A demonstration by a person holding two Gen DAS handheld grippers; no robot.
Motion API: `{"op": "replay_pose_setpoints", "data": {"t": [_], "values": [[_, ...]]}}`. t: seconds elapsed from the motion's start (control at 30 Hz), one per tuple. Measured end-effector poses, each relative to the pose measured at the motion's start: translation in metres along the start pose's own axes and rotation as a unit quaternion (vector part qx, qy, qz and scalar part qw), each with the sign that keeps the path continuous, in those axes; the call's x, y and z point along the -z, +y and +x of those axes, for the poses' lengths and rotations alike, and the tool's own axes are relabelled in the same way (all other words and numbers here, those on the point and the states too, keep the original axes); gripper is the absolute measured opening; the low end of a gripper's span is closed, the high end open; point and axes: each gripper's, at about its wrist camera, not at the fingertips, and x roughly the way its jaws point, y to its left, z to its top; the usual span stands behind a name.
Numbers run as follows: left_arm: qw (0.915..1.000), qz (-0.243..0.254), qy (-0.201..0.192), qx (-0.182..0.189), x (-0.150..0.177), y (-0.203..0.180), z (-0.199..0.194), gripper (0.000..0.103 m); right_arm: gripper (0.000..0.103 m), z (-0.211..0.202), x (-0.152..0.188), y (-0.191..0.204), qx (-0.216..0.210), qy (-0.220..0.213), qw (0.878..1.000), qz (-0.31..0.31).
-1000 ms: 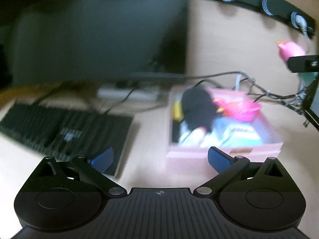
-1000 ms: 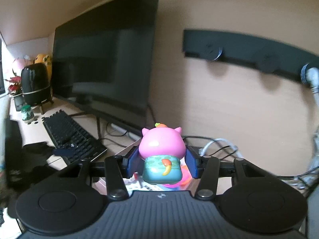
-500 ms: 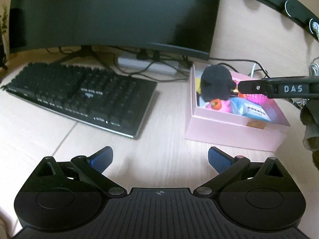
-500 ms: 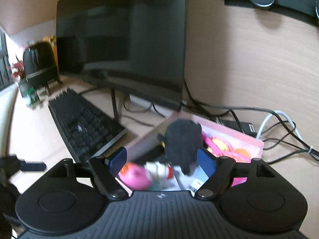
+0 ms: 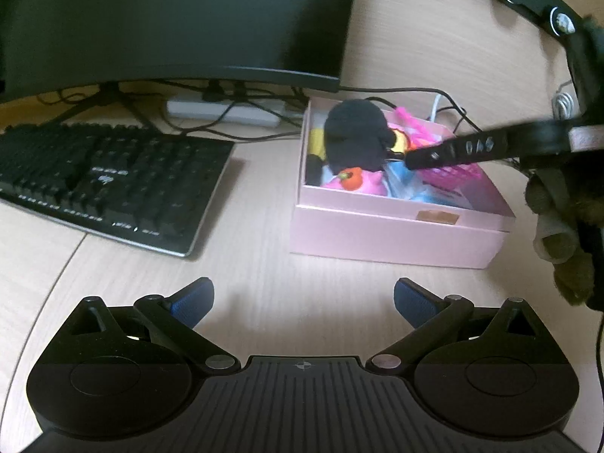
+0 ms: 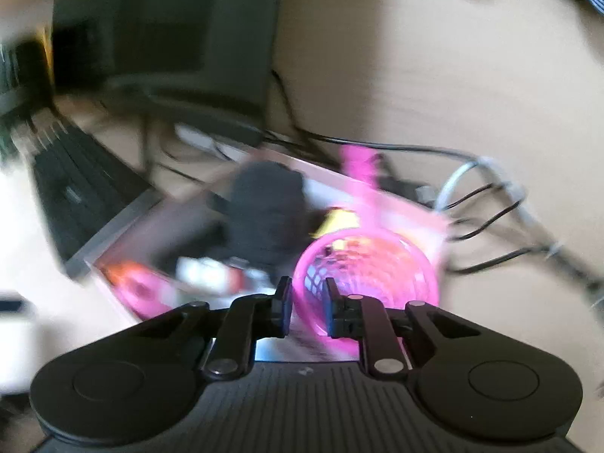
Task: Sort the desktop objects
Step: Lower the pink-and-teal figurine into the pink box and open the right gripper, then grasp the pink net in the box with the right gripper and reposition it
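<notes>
The right tongs (image 6: 307, 307) are sitting together, nipping the near rim of the pink basket (image 6: 364, 264) inside the pink box (image 5: 396, 232); the left tongs (image 5: 302, 300) are hanging apart, farther off.

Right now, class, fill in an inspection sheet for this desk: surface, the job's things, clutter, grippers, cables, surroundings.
Surface: pale wood desk, bare in front of the left gripper.
Job's things: pink box open, holding a black plush toy, a pink mesh basket and other small toys.
Clutter: nothing seen loose on the desk in front.
Grippers: left gripper open, empty, above the bare desk; right gripper shut on the pink mesh basket's rim, over the box.
Cables: black and white leads tangled behind the box; more run to a power strip.
Surroundings: black keyboard, dark monitor, wood wall panel.
</notes>
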Motion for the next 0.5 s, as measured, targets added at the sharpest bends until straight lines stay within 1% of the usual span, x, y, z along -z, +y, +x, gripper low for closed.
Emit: {"op": "replay_pose_setpoints", "data": {"t": [0.07, 0.13, 0.17, 0.2, 0.23, 0.33, 0.37, 0.43, 0.47, 0.5], "values": [[1.0, 0.001, 0.002, 0.001, -0.001, -0.001, 0.002, 0.103, 0.016, -0.006, -0.002, 0.0, -0.05, -0.006, 0.998, 0.026], [1.0, 0.0, 0.003, 0.002, -0.002, -0.001, 0.004, 0.103, 0.016, -0.01, -0.003, -0.002, -0.084, -0.014, 0.995, 0.049], [1.0, -0.001, 0.004, 0.003, -0.001, 0.0, 0.004, 0.103, 0.016, -0.011, -0.004, -0.004, -0.09, -0.02, 0.994, 0.061], [1.0, -0.001, 0.006, 0.003, -0.001, 0.0, 0.005, 0.103, 0.016, -0.01, -0.005, -0.006, -0.085, -0.027, 0.994, 0.069], [1.0, -0.001, 0.008, 0.003, -0.001, 0.001, 0.005, 0.103, 0.016, -0.008, -0.006, -0.008, -0.072, -0.034, 0.994, 0.072], [1.0, -0.001, 0.008, 0.003, 0.0, 0.004, 0.004, 0.103, 0.017, -0.006, -0.006, -0.012, -0.056, -0.038, 0.994, 0.091], [1.0, -0.003, 0.008, 0.003, 0.0, 0.006, 0.004, 0.103, 0.017, -0.008, -0.006, -0.009, -0.054, -0.043, 0.994, 0.087], [1.0, -0.005, 0.005, -0.001, 0.0, 0.01, 0.002, 0.103, 0.017, -0.018, -0.007, -0.003, -0.028, -0.06, 0.996, 0.065], [1.0, -0.006, 0.003, -0.005, 0.0, 0.012, 0.001, 0.103, 0.02, -0.024, -0.005, 0.0, -0.007, -0.067, 0.996, 0.051], [0.9999, -0.008, 0.001, -0.009, 0.0, 0.015, -0.001, 0.103, 0.025, -0.028, -0.003, 0.002, 0.013, -0.072, 0.996, 0.045]]}}
